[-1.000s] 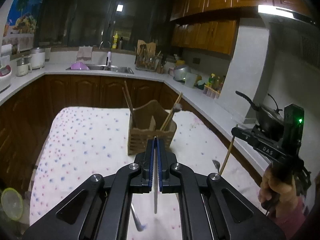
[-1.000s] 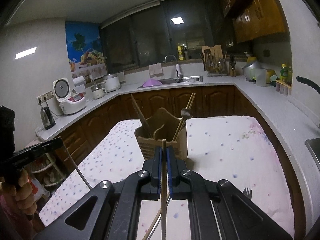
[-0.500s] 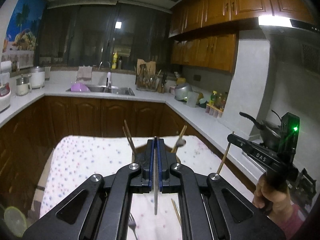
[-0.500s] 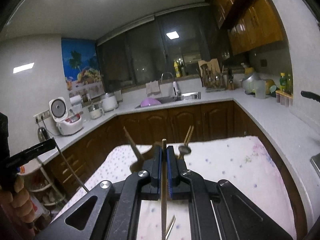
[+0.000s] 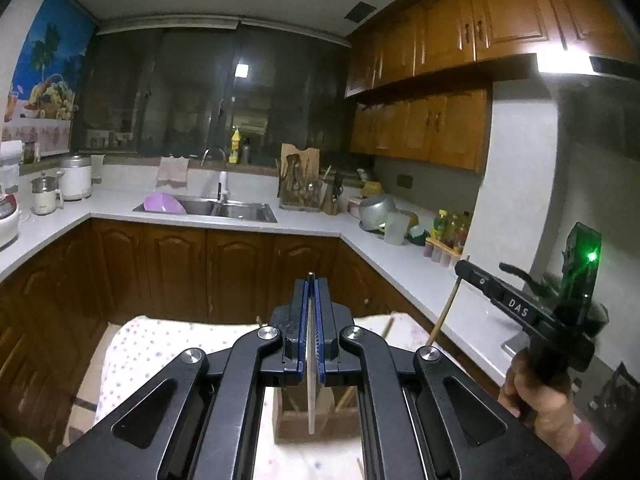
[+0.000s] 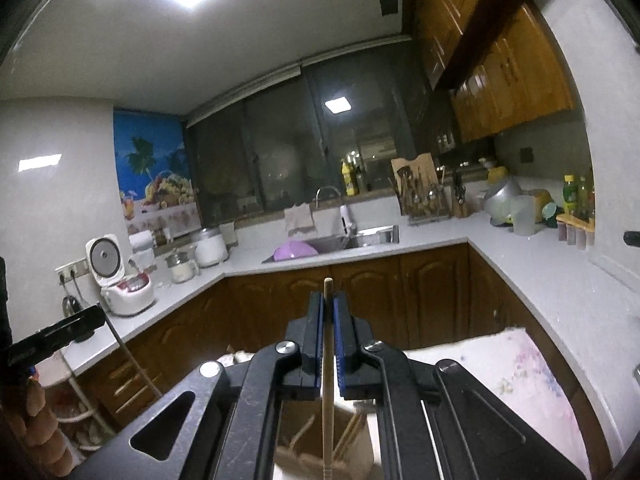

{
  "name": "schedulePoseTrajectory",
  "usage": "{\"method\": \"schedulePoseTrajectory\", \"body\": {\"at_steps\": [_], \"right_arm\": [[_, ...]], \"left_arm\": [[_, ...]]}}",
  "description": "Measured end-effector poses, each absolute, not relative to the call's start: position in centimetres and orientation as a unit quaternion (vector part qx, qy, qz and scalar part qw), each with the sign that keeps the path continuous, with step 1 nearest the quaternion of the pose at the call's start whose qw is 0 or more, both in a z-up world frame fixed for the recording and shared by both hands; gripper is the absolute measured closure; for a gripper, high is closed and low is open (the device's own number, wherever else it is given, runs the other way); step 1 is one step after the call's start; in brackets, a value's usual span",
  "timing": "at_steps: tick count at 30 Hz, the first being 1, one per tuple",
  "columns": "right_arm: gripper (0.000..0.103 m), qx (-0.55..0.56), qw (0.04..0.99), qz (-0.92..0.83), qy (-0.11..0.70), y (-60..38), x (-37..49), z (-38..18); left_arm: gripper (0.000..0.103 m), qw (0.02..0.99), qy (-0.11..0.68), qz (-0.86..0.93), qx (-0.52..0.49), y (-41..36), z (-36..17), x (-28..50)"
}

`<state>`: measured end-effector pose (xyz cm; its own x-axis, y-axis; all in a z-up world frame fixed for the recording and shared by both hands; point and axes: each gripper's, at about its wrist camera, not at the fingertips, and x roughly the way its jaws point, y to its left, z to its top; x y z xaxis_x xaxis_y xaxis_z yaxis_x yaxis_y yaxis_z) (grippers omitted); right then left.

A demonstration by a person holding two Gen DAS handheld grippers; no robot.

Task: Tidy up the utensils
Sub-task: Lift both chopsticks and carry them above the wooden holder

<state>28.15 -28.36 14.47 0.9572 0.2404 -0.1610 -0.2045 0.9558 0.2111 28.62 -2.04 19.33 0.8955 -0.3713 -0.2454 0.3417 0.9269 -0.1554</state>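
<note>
My left gripper (image 5: 311,284) is shut on a thin metal utensil handle (image 5: 311,392) that hangs straight down over the wooden utensil holder (image 5: 312,420) on the dotted tablecloth. My right gripper (image 6: 328,300) is shut on a wooden chopstick (image 6: 328,400) that hangs down above the same holder (image 6: 320,448). The right gripper also shows at the right of the left wrist view (image 5: 464,270) with the chopstick below it. The left gripper shows at the left edge of the right wrist view (image 6: 96,318).
The table with the dotted cloth (image 5: 160,344) stands in front of brown cabinets. White counters (image 5: 400,264) run behind and to the right, with a sink (image 5: 208,208), a utensil rack (image 5: 300,188) and bottles. A rice cooker (image 6: 120,280) stands on the left counter.
Both grippers have risen and moved forward over the wooden holder, which has dropped from mid-frame to the bottom of both views. Each still holds its utensil.
</note>
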Motion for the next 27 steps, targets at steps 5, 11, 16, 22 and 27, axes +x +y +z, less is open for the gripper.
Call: {"method": "schedulePoseTrajectory", "body": {"at_steps": [5,11,16,22,27], "right_arm": [[0.098,0.095,0.986,0.106,0.084,-28.2,30.6,14.5],[0.098,0.094,0.987,0.101,0.081,-28.1,32.3,12.5],[0.098,0.105,0.986,0.094,0.090,-28.3,33.0,9.7],[0.098,0.119,0.983,0.089,0.104,-28.6,33.2,7.0],[0.098,0.119,0.981,0.088,0.123,-28.6,33.4,5.7]], "left_arm": [[0.101,0.973,0.136,-0.177,-0.060,-2.6,19.0,32.0],[0.101,0.971,0.149,-0.170,-0.074,-2.9,16.1,34.5],[0.101,0.971,0.158,-0.160,-0.084,-3.0,13.6,35.5],[0.101,0.967,0.178,-0.152,-0.097,-2.8,10.9,36.3],[0.101,0.963,0.202,-0.148,-0.098,-2.9,8.7,36.7]]}}
